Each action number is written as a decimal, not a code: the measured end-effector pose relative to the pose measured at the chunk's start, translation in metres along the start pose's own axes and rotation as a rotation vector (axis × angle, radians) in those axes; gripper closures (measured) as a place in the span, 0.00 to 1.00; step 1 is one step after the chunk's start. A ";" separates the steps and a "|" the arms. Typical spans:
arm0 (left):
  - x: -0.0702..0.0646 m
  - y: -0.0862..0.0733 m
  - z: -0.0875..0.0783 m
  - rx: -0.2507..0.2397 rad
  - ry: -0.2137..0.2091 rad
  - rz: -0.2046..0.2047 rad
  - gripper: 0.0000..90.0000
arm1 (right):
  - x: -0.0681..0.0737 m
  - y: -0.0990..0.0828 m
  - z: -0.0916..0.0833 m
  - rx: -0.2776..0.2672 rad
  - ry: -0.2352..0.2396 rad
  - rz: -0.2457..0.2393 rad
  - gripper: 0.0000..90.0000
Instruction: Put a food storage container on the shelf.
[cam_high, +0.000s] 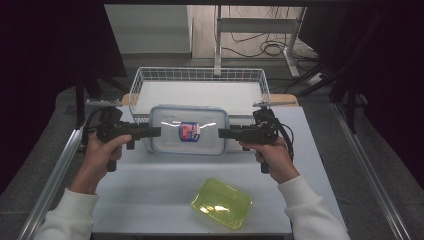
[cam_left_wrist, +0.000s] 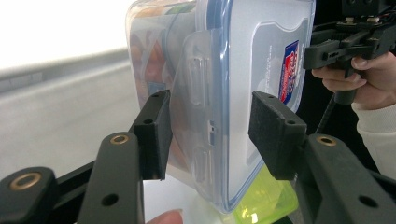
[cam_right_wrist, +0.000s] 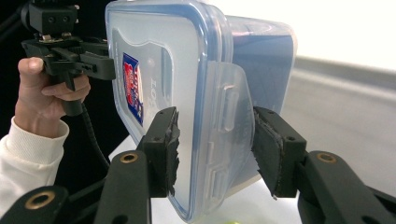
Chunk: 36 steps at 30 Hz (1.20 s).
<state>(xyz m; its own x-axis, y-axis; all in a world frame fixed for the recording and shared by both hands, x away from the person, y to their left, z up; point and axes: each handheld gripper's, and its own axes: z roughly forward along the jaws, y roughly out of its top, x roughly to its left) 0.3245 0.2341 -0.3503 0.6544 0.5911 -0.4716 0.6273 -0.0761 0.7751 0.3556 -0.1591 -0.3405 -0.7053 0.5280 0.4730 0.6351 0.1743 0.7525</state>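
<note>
A clear plastic food box (cam_high: 190, 131) with a blue-sealed lid and a red and blue label hangs level above the white table (cam_high: 150, 190), held between both grippers. My left gripper (cam_high: 159, 132) is shut on its left end. In the left gripper view, the pads (cam_left_wrist: 156, 135) clamp the box (cam_left_wrist: 224, 70) across its side latch. My right gripper (cam_high: 220, 133) is shut on the right end. The right gripper view has the lid face and the bottom of the box (cam_right_wrist: 187, 70) between that gripper's (cam_right_wrist: 215, 149) pads. Something orange shows through the box wall.
A white wire basket (cam_high: 200, 75) stands just behind the lifted box at the table's far edge. A translucent yellow-green container (cam_high: 221, 203) lies on the table near the front, right of centre. Metal rails run along both table sides.
</note>
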 end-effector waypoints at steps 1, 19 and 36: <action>-0.002 0.006 0.000 -0.003 0.003 0.009 0.56 | -0.001 0.003 -0.002 -0.007 0.002 -0.003 0.58; 0.007 0.069 0.017 -0.011 0.001 0.029 0.55 | -0.020 0.061 -0.018 -0.047 -0.021 -0.033 0.58; 0.037 0.093 0.042 -0.009 -0.010 -0.025 0.55 | -0.054 0.095 -0.006 -0.032 -0.038 0.022 0.58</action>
<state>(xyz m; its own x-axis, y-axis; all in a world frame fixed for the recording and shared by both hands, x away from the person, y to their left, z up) 0.4250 0.2150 -0.3136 0.6428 0.5845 -0.4952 0.6396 -0.0537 0.7668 0.4523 -0.1758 -0.2924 -0.6784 0.5629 0.4721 0.6394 0.1359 0.7568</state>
